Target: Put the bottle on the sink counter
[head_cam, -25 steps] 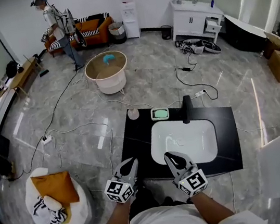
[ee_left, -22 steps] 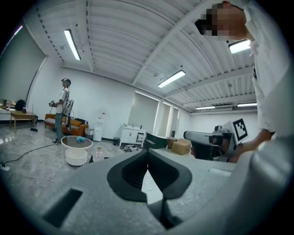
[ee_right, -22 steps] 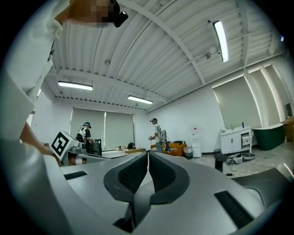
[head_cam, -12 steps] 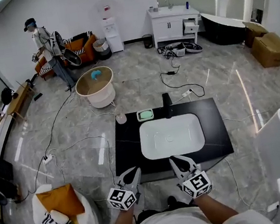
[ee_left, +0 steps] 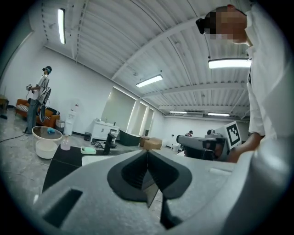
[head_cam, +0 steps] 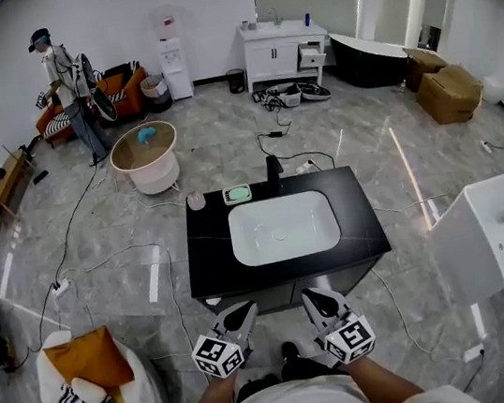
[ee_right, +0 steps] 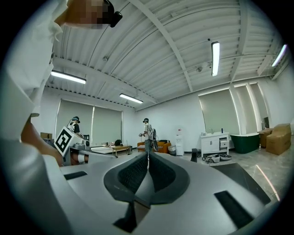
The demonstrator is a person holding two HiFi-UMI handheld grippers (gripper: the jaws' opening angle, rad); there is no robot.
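The left gripper [head_cam: 239, 315] and the right gripper [head_cam: 313, 298] both hang low in front of the person's body, side by side and short of the near edge of the sink counter [head_cam: 364, 237]. Each gripper's own view shows its two jaws pressed together with nothing between them, so both are closed and empty. Beyond them lies the black counter with its white basin [head_cam: 283, 229] sunk in the middle and a dark faucet [head_cam: 273, 168] standing at the back edge. The bottle [head_cam: 196, 201], small and pale, stands upright at the counter's far left corner, just beside a green soap dish [head_cam: 237, 193]. From the head view it is hard to say whether its base sits on the black top or just past the corner, though the left gripper view suggests it is on the top. Neither gripper is anywhere near it. Judged from this, no carrying is under way: either the placing is already done and the grippers are held back, or the bottle has yet to be fetched. If it must still be handled, the next move calls for opening one pair of jaws, most likely the left since the bottle is on that side. That gripper would then reach across the counter beside the basin to the far corner. It would need to close round the bottle's body without knocking the soap dish or tipping so light a thing.
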